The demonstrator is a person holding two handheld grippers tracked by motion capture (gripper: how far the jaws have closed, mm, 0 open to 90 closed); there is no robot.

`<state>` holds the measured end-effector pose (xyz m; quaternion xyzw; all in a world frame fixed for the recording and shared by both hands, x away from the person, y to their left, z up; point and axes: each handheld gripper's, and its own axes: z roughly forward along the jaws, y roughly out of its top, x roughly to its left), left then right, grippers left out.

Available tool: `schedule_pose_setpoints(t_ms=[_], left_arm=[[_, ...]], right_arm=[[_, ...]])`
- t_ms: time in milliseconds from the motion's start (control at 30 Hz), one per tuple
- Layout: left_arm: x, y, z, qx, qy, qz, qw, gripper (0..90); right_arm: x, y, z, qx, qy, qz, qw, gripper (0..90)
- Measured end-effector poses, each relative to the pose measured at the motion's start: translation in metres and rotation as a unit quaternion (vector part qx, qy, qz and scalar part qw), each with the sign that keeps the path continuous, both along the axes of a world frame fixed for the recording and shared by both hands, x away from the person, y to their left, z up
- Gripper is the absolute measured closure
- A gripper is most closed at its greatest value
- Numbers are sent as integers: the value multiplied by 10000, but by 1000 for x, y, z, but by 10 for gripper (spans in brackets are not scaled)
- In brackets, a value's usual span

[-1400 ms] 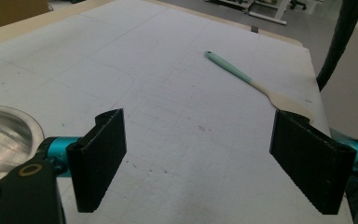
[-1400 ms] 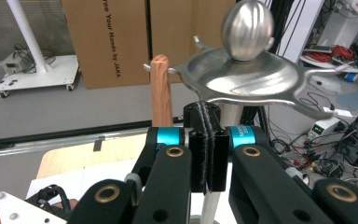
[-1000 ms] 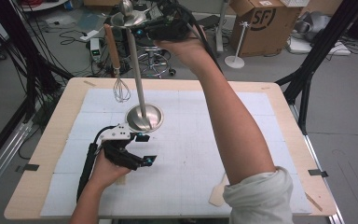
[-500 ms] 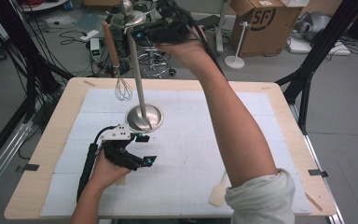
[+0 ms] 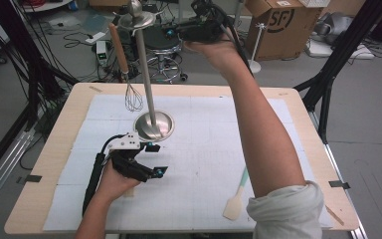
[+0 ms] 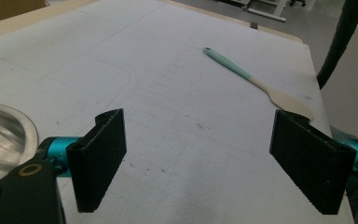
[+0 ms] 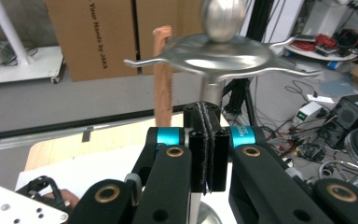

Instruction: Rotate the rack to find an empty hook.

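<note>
Here, one whisk, one spatula, apparently one stand.

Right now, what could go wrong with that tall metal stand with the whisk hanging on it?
The right gripper, jaws shut, is up beside the stand's top disc. A bump there might tip the tall, thin pole.

The whisk hangs from one small hook, so a knock could swing it off onto the table.

The left gripper, jaws open, sits close beside the stand's base and may nudge it. The spatula lies well away, so it looks safe.
</note>
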<state>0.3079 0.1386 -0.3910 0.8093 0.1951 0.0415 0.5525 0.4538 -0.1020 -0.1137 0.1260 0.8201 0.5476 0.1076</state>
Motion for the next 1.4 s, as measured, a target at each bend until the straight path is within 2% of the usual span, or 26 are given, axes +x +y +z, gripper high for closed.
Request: schedule_pose_setpoints(t_ms=[133, 267, 467, 700, 1067, 1400], left_arm=[[0, 1, 0, -4, -8, 3, 10000, 192], [0, 1, 0, -15, 9, 8, 10000, 192], [1, 1, -1, -1, 5, 0, 10000, 193], [0, 1, 0, 25, -16, -12, 10000, 192], [1, 0, -1, 35, -7, -20, 10000, 192], [0, 1, -1, -8, 11, 0, 10000, 192]], right_arm=[[6, -3, -1, 60, 40, -124, 9999, 900], [8, -1, 4, 139, -19, -133, 9998, 900], [3, 8, 10, 83, -115, -25, 9999, 900], [-6, 22, 8, -18, -144, 168, 9998, 900], [-14, 43, 9, -151, -215, 320, 9991, 900], [-17, 41, 9, -166, -149, 373, 9991, 873]])
